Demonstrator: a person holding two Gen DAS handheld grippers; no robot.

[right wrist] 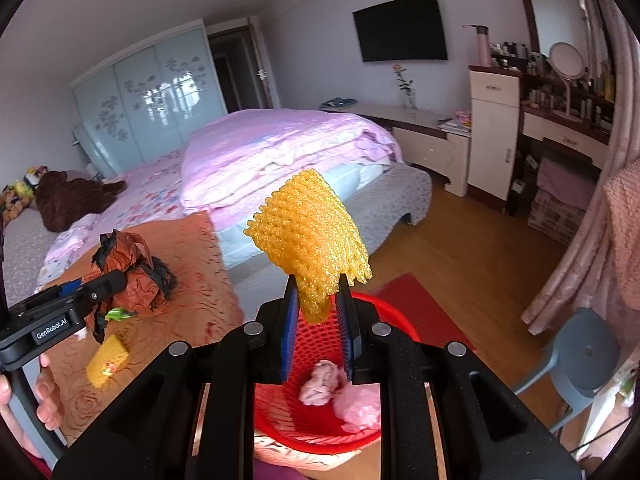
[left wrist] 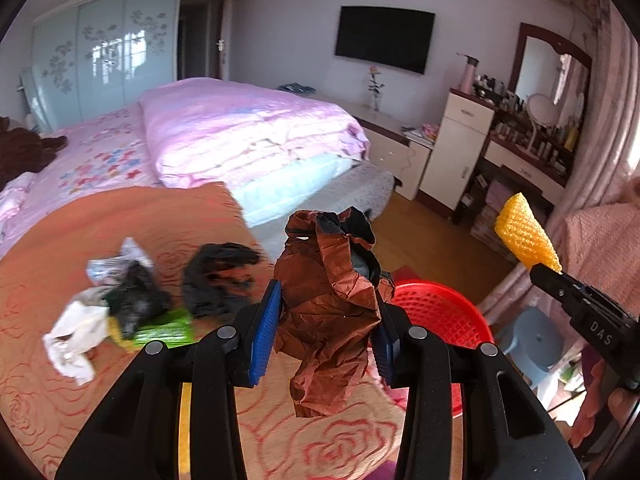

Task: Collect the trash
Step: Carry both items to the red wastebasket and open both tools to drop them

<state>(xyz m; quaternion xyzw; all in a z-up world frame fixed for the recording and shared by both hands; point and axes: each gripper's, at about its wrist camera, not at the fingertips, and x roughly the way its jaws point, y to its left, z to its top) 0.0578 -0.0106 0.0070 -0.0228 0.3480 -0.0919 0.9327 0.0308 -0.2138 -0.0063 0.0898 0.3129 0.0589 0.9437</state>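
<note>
Grippers both held trash — left gripper (left wrist: 326, 320) clamped brown paper (left wrist: 328, 312) over the blanket's (left wrist: 120, 220) edge, right gripper (right wrist: 318, 312) pinched yellow netting (right wrist: 308, 228) above the red basket (right wrist: 400, 308) (pink wads (right wrist: 320, 384) inside).

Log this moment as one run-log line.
left gripper: shut on brown paper | right gripper: shut on yellow foam net | red basket: below, pink wads inside

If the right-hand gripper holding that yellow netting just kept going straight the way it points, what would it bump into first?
Probably the red basket: the right gripper, shut on the yellow foam net, points downward over its rim. Depth is hard to judge; it might pass over to the wooden floor.
</note>
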